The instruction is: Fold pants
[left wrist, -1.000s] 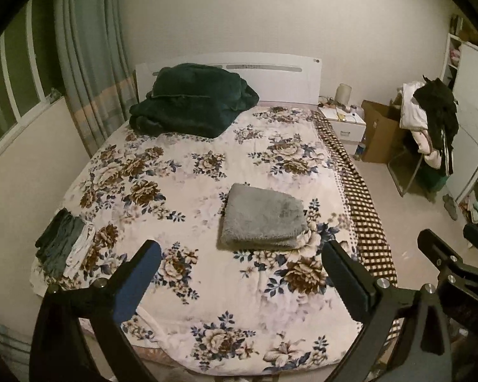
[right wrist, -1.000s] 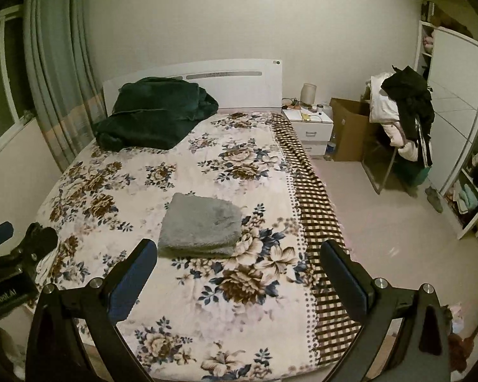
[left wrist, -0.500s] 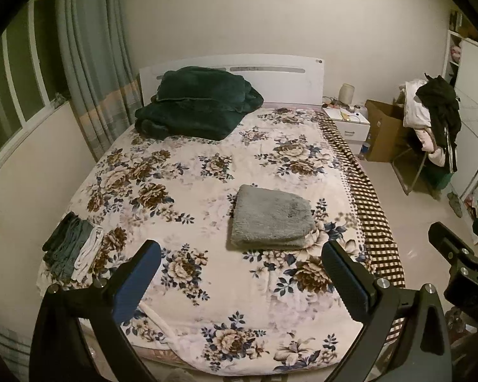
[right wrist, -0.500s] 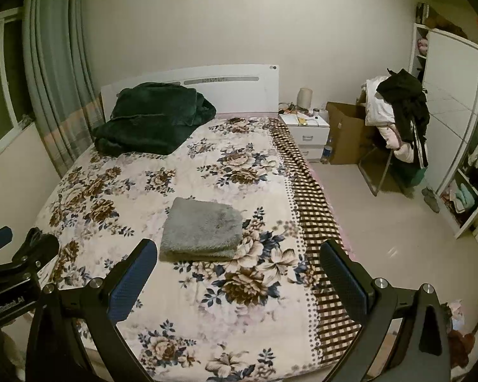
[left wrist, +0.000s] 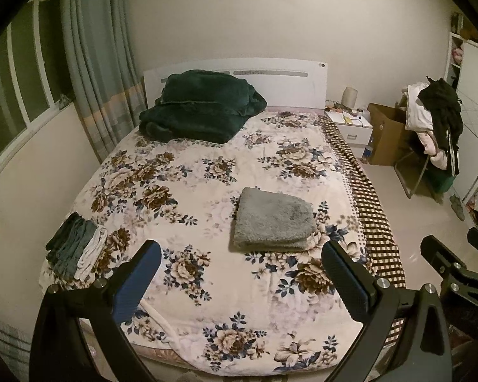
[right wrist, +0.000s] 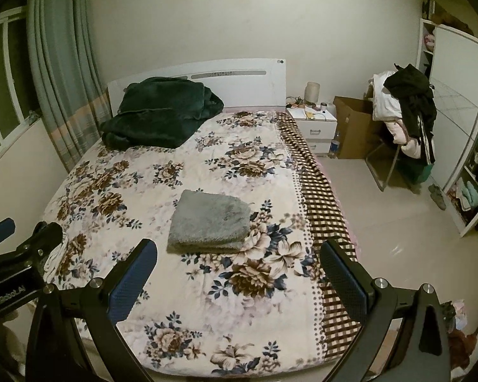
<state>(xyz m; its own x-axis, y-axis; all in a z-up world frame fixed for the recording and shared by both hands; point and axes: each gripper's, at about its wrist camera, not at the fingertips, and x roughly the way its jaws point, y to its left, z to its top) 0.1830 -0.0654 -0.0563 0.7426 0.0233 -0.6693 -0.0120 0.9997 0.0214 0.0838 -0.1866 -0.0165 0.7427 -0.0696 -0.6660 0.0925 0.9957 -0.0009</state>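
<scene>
hovering wide open and empty, both the left hand-held gripper (left wrist: 240, 281) and right hand-held gripper (right wrist: 239, 278) face folded grey pants (left wrist: 272, 221).

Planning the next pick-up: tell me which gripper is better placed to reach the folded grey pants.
Left, narrowly. The folded grey pants lie nearly centred ahead of the left gripper, while they sit left of centre for the right gripper. Both are open, empty and off the bed.

Both views are dim, with a warm yellowish indoor cast and no visible lamp. The dark window (left wrist: 12, 73) gives no light. Fisheye distortion bows the walls and blackens the corners. Beyond the fingers, the white floral bedspread (left wrist: 226, 172) is sharp; the pale tiled floor (right wrist: 398, 222) carries faint glare.
</scene>
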